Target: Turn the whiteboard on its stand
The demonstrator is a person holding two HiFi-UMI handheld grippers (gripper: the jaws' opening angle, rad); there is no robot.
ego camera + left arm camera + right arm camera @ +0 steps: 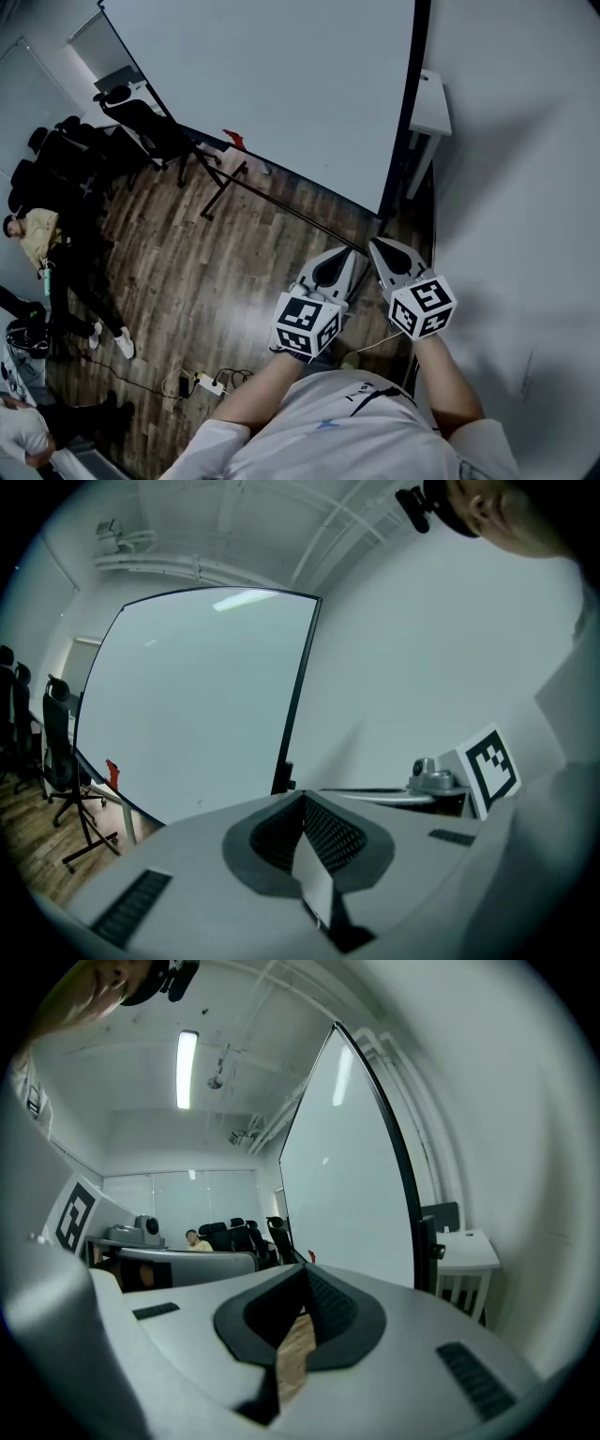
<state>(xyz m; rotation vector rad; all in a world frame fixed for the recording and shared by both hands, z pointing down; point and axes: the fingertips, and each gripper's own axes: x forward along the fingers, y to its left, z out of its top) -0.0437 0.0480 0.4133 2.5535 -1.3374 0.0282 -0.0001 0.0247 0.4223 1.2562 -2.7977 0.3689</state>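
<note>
The large whiteboard [281, 84] in its black frame fills the top of the head view, standing on a black stand [225, 183] over the wood floor. Its lower right corner lies just ahead of both grippers. My left gripper [349, 253] is shut with nothing in it, and its tip points at that corner. To its right, my right gripper [375, 244] is also shut and empty, close to the board's right edge but not touching it. The left gripper view shows the board's face [197, 696] beyond the closed left gripper [302, 796]. In the right gripper view the board [347, 1176] appears edge-on past the closed right gripper [306, 1269].
A small white table [429, 103] stands behind the board's right edge, against the white wall. Black office chairs [141, 122] and seated people [37, 239] are at the left. A power strip with cables [208, 382] lies on the floor near my feet.
</note>
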